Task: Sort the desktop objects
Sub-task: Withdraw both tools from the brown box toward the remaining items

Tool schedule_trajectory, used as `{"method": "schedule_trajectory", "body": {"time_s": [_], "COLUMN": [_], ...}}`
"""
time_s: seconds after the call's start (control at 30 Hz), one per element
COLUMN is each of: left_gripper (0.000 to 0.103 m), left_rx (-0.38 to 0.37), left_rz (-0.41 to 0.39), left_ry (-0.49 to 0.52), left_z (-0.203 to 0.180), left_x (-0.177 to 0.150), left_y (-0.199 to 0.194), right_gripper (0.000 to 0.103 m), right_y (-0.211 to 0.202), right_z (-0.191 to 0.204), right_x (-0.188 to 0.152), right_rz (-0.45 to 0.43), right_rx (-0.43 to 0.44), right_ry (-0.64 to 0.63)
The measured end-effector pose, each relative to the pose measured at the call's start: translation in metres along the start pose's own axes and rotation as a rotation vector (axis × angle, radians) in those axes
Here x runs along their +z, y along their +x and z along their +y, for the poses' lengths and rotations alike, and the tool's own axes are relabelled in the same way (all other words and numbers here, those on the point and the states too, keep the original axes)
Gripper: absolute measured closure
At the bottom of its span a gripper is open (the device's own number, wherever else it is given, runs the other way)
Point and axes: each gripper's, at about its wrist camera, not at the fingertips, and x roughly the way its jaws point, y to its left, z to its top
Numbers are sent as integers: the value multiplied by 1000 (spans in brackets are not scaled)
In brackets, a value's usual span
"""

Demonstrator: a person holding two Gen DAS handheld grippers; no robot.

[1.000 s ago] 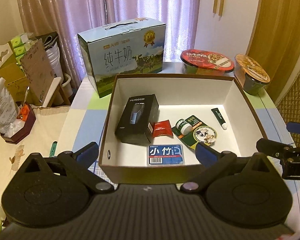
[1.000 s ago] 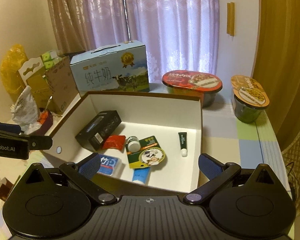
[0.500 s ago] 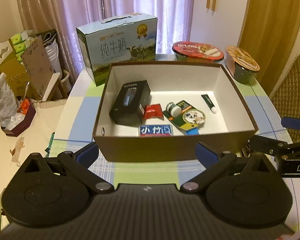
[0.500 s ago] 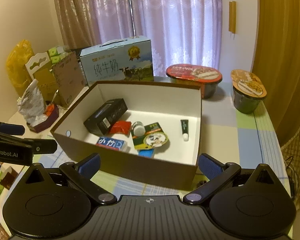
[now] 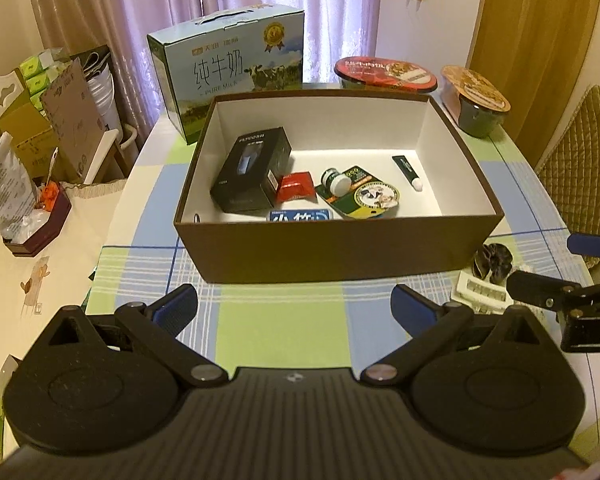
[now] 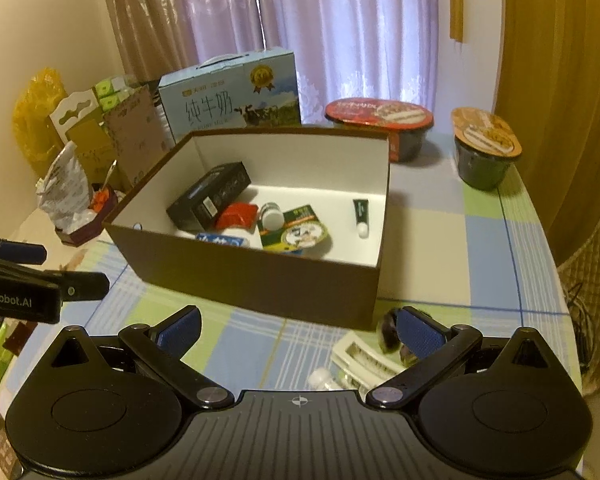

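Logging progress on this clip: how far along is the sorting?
Mostly done: the black carton, red packet and tube lie in the brown box. Both claws, left claw and right claw, are open and hold nothing. A white comb and dark hair tie remain outside.

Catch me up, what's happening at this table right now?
A person holds two open grippers, left and right, above a checked tablecloth; neither grips anything. The brown cardboard box already contains a black carton, red packet and green tube. A white tray and dark hair tie lie outside, near the right gripper.
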Motion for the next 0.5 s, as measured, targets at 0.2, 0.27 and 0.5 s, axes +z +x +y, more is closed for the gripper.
{"method": "schedule_trajectory", "body": {"time_s": [0.2,0.27,0.5], "left_gripper": [2,2,2], "left_rx": [2,2,9], "left_rz": [15,21,45], "left_ry": [-2,-3,-9], "left_z": [-4,-5,-11], "left_x": [-10,-13,-23], "left_y": [-2,-3,-1], "right_gripper": [2,2,2], "right_y": [-3,-6,-6], "right_z": [-4,-6,-20], "right_x": [-10,-13,-29], "right_rz": [20,24,61], "right_rx": [-9,-8,-17], "right_ry": [3,5,32]}}
